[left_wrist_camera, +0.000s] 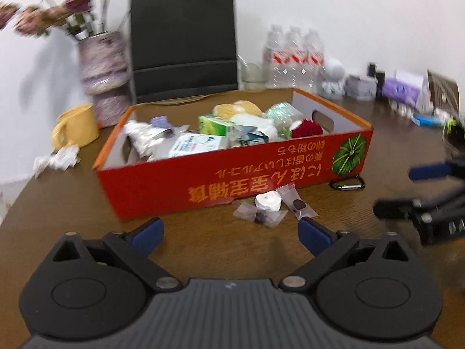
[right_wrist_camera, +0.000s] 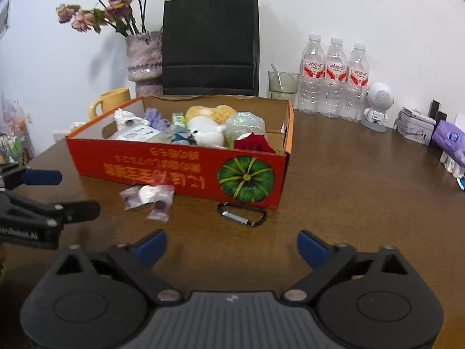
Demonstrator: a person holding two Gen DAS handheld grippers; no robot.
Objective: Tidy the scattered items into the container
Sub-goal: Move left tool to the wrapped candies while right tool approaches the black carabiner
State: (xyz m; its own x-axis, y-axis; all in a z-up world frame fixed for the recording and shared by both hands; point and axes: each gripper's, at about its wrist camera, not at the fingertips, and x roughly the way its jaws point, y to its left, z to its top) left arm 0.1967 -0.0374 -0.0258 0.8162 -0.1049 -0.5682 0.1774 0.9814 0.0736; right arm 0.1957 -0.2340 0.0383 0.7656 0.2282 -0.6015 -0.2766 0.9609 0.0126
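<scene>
A red cardboard box sits on the brown table, filled with packets, a plush toy and a red flower. In front of it lie a white tape roll, small clear bags with dark pieces and a black carabiner. My left gripper is open and empty, just short of the bags. My right gripper is open and empty, near the carabiner. Each gripper shows at the edge of the other's view: the right one in the left wrist view, the left one in the right wrist view.
A yellow mug and crumpled wrapper lie left of the box. Behind stand a vase of dried flowers, a black paper bag, a glass, three water bottles, a white figurine and tissue packs.
</scene>
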